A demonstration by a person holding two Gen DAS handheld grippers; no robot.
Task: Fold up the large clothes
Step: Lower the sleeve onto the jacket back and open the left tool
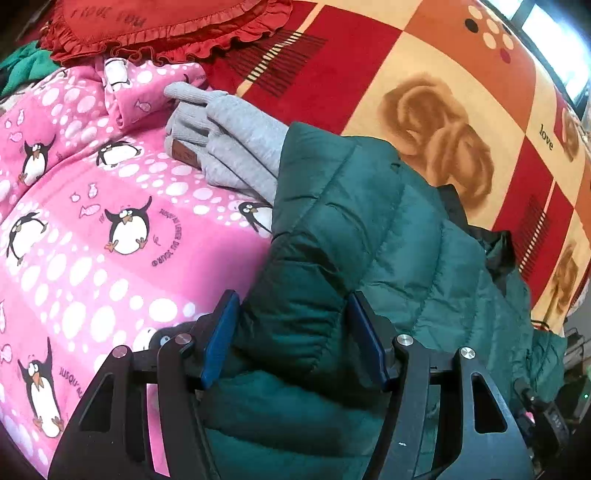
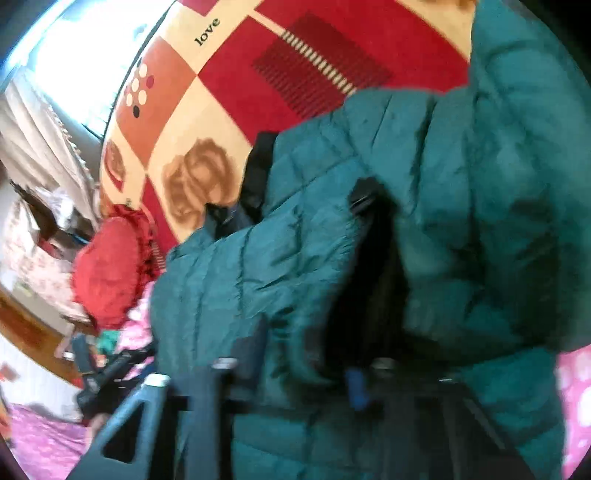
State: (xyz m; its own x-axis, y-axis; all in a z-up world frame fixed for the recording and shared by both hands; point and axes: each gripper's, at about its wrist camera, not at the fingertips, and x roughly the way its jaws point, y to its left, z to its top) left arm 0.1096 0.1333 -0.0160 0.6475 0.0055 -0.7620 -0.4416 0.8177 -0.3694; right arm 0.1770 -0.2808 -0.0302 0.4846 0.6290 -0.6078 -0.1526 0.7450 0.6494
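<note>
A dark green puffer jacket (image 1: pixel 369 221) lies across the bed, partly on a pink penguin blanket (image 1: pixel 92 240). My left gripper (image 1: pixel 293 299) is shut on a thick quilted fold of it, one blue pad (image 1: pixel 221 339) pressing on each side. The right wrist view is blurred. There the same jacket (image 2: pixel 461 184) fills most of the picture, its black lining showing in an opening. My right gripper (image 2: pixel 303 365) has jacket fabric bunched between its fingers and looks shut on it; one blue pad (image 2: pixel 356 387) shows.
A folded grey garment (image 1: pixel 229 133) rests on the pink blanket beside the jacket. A red ruffled cushion (image 1: pixel 155 26) lies at the far edge. The red, orange and cream chequered bedspread (image 1: pixel 369 55) stretches beyond. A bright window and curtain (image 2: pixel 44 122) are at the left.
</note>
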